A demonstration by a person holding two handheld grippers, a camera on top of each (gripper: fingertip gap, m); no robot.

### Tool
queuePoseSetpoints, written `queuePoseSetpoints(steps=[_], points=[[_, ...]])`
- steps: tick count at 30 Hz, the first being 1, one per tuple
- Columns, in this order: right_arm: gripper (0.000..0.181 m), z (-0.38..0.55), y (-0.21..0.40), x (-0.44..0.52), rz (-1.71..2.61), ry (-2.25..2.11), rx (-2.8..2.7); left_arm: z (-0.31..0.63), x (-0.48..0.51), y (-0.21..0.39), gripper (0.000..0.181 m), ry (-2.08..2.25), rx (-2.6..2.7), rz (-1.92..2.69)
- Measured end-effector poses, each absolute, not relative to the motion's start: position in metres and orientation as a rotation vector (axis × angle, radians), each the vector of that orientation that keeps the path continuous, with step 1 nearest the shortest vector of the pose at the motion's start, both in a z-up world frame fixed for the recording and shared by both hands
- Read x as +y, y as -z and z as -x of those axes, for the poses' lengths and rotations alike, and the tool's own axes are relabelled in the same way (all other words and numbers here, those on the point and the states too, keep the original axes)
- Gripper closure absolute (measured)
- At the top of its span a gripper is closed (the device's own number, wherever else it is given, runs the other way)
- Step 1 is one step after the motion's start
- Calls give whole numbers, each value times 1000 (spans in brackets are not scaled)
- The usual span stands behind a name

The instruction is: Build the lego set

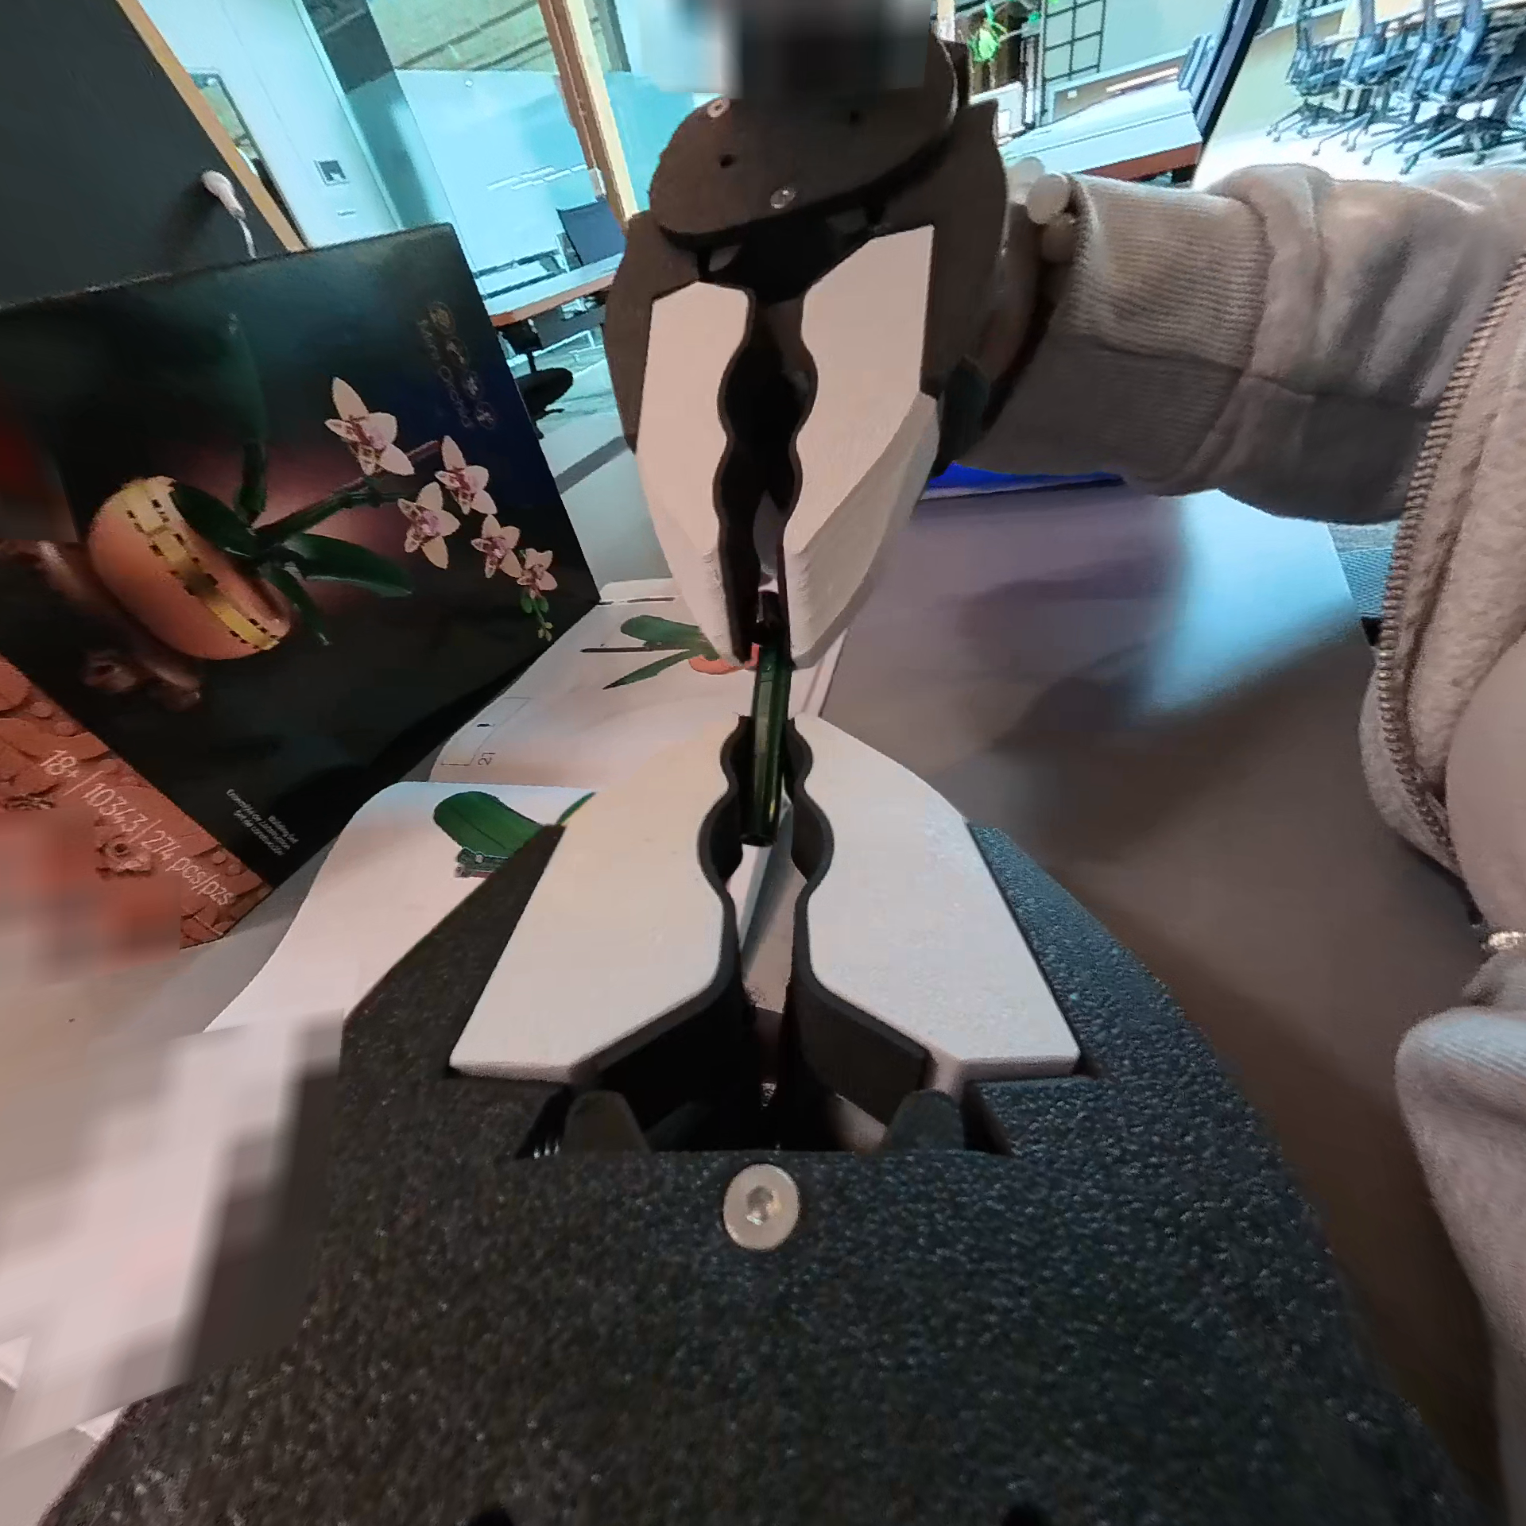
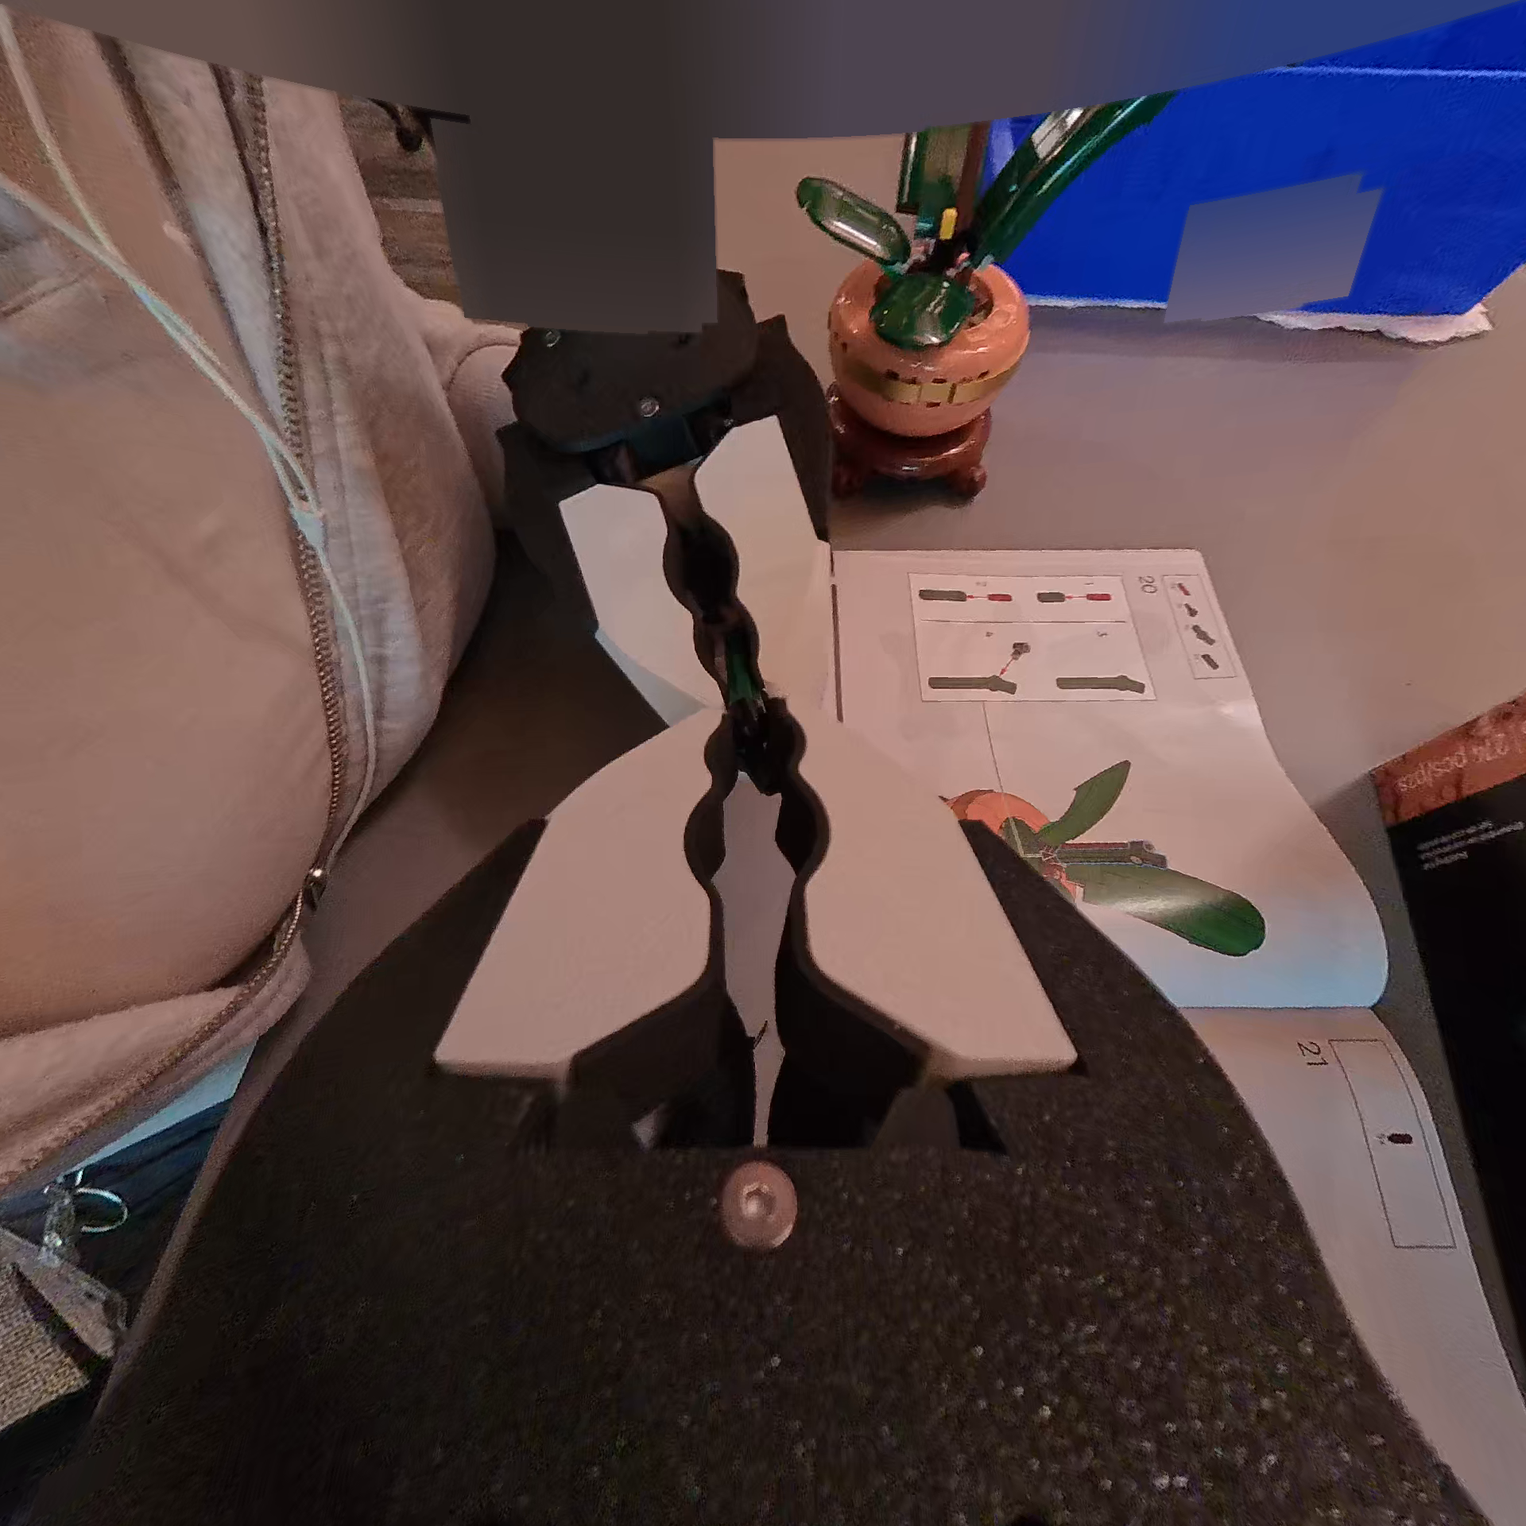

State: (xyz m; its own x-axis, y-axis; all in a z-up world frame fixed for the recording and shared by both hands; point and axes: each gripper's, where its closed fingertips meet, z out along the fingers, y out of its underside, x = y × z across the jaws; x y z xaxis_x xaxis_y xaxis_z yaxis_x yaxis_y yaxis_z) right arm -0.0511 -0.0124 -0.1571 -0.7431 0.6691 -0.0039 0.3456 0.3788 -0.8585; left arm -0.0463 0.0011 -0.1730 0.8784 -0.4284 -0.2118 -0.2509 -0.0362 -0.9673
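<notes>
My left gripper (image 1: 768, 731) is shut on a dark green stem rod (image 1: 765, 743) that sticks up past its tips. My right gripper (image 1: 764, 654) comes from above, tip to tip with it, shut on a small black connector piece (image 1: 770, 618) at the rod's upper end. In the right wrist view my right gripper (image 2: 751, 720) holds the black piece (image 2: 755, 755), and the left gripper (image 2: 747, 689) facing it holds the green rod (image 2: 737, 665). The two pieces touch end to end. A partly built orchid pot (image 2: 929, 363) with green leaves stands on the table behind.
An open instruction booklet (image 2: 1073, 743) lies on the grey table (image 2: 1239, 462) under the grippers. The dark set box (image 1: 289, 537) stands at the left of the left view. A blue sheet (image 2: 1239, 165) lies at the back. A person's grey zip hoodie (image 2: 206, 578) is close by. Left and right tips are no more than a few centimetres apart.
</notes>
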Motion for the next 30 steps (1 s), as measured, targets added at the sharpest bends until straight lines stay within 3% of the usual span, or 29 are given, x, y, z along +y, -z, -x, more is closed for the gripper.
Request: queuePoseSetpoints(steps=[10,11,13,15,23,30], points=[[173,53,156,-12,932,-1305,-2248,48,2,172,176,135,524,1622],[167,52,154,-14,920,-1338,-2237,47,2,172,176,145,525,1620],[132,53,147,-16,928,-1420,-2174,46,1,171,176,184,521,1621],[119,56,142,-12,948,-1470,-2089,44,0,171,176,253,501,1621],[142,56,128,-9,934,-1929,-1734,47,-4,153,176,536,343,1532],[147,61,137,-26,894,-1985,-1780,45,-5,153,176,615,333,1528]])
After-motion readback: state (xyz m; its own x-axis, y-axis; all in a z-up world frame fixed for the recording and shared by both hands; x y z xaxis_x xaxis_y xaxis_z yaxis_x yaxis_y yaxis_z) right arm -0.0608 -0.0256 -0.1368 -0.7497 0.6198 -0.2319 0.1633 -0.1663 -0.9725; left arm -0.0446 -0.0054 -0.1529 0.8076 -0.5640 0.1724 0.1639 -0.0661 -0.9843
